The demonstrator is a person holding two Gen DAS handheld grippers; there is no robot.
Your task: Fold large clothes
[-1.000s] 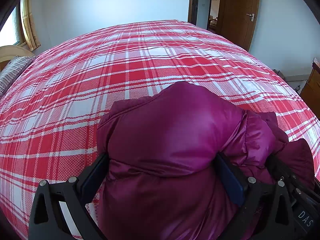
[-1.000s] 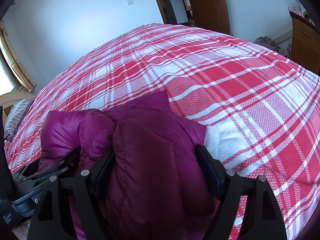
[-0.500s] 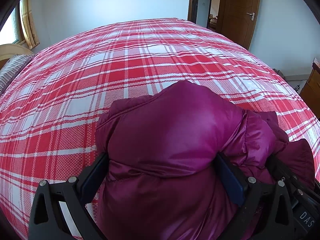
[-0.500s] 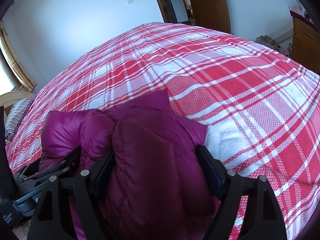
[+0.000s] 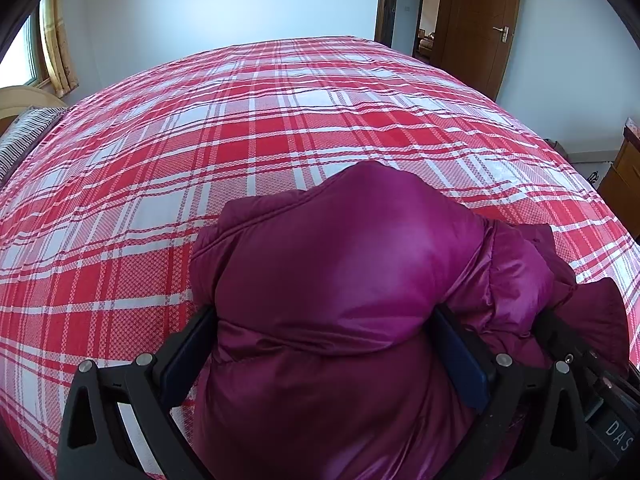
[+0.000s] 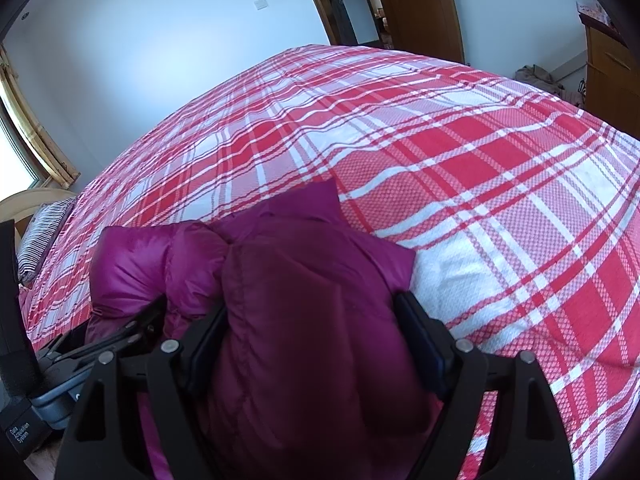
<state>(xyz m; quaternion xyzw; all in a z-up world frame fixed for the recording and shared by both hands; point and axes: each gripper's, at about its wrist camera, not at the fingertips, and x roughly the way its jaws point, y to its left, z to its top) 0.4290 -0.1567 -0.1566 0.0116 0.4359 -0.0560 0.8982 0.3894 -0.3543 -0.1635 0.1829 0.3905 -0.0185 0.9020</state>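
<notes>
- Two grippers have the same purple down jacket [image 5: 340,280], each with a thick puffy fold wedged between widely spread jaws; the left gripper [image 5: 324,344] sits low in the centre of its frame, and its dark pads press into the fabric on both sides.
- Same story for the right gripper [image 6: 310,332]: it squeezes a bulky wad at the bottom centre of its view, and the padding bulges up and over the pads.
- Slipping looks to me like the main risk. That shell is glossy and slick, and the filling can compress, so a quick lift or tug might let the fold slide out of one grip.
- If one side lets go, I reckon the weight would swing to the other hand and the fold would fall open.
- Both tools sit close together; the right one's frame shows at the lower right edge of the left view, so they could knock into each other if drawn nearer.
- From the grippers outward, the jacket is bunched in the lower middle of both views, a shiny lobe swelling to the lower left of the right view.
- Under and beyond it spreads the red-and-white plaid bedspread [image 5: 280,128], filling the middle of the frame, with a brown door [image 5: 480,28] at the upper right.
</notes>
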